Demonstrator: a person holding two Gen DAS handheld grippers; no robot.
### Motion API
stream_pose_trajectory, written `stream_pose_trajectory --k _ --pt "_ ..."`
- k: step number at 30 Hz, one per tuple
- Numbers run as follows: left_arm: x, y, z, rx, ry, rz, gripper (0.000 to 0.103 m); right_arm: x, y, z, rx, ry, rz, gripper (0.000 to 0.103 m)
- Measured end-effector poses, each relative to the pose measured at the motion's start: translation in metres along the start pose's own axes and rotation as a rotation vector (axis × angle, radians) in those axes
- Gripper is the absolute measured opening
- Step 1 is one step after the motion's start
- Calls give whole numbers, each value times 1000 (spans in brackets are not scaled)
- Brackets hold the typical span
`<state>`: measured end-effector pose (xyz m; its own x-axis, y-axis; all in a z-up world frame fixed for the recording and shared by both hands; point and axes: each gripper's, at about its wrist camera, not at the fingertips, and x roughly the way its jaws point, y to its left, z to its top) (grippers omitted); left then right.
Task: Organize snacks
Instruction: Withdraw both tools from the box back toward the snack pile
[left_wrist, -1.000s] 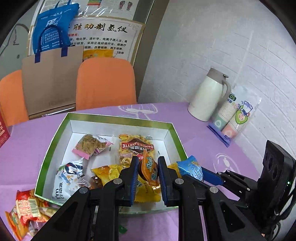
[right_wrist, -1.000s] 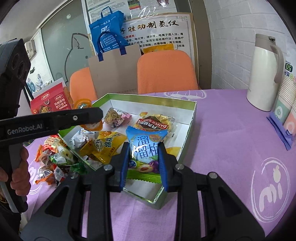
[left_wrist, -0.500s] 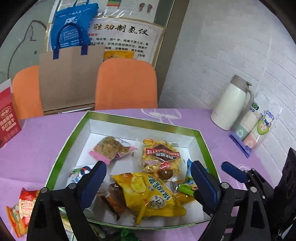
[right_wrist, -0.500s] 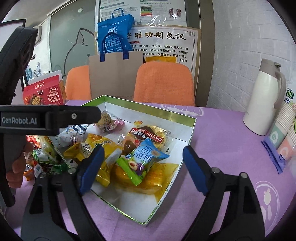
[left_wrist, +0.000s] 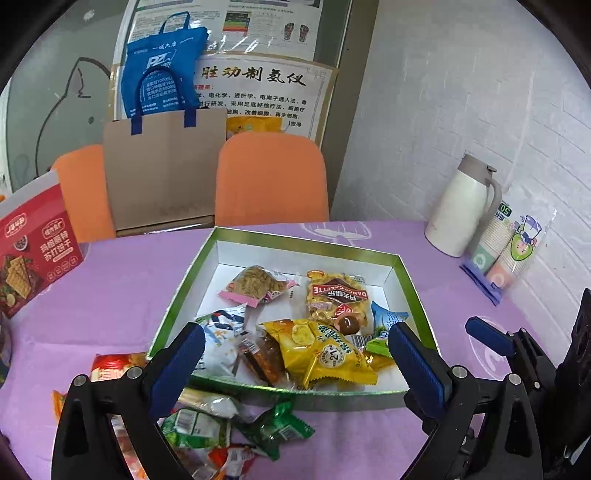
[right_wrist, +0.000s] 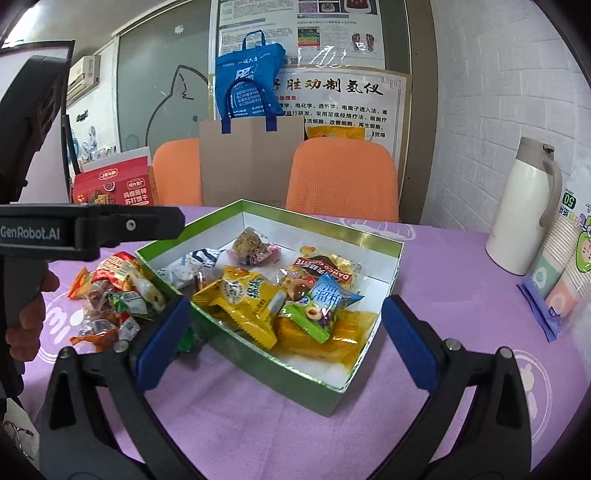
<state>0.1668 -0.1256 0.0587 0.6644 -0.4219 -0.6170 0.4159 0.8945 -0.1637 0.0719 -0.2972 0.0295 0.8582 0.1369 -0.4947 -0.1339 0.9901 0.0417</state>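
Both tongs are wide apart and hold nothing; the left gripper (left_wrist: 295, 354) hangs over the near edge of the green box (left_wrist: 406, 284), and the right gripper (right_wrist: 284, 332) hangs by the near corner, its jaws spreading the last bit with nothing between them; a person's hand (right_wrist: 26, 317) holds the left tool. The box sits on the purple table (right_wrist: 443, 295) and already has a good few snacks in it: a big yellow bag (right_wrist: 240, 299), a blue and green plum packet (right_wrist: 325, 302) lying on top of an orange pack, a gold cookie pack (left_wrist: 338, 295), a pink-edged packet (left_wrist: 258, 286) and a white one (left_wrist: 218, 332); so part of the job looks done. What is left, I think, is the pile of loose snacks (right_wrist: 114, 295) on the table just beside the box (red, green and orange wrappers all mixed up); those still need to go in, one or two at a time. The white jug (right_wrist: 524, 214) and paper cups (left_wrist: 506, 243) stand well apart.
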Motion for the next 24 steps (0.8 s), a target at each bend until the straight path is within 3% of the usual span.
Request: stream_pose_trajectory --k 5,11,16,21,24 --pt "-38 22 -20 -34 -12 65 101 -11 20 -13 27 1 74 102" --pt "-69 57 -64 -100 -13 124 101 4 42 -32 109 90 259 102" --pt "-78 81 -108 -154 26 103 101 25 63 -39 92 183 225 102" --pt "-78 95 -139 -171 73 73 101 41 79 -36 87 203 244 101" --pt "-77 99 -148 -180 82 53 101 48 98 -29 27 199 261 89"
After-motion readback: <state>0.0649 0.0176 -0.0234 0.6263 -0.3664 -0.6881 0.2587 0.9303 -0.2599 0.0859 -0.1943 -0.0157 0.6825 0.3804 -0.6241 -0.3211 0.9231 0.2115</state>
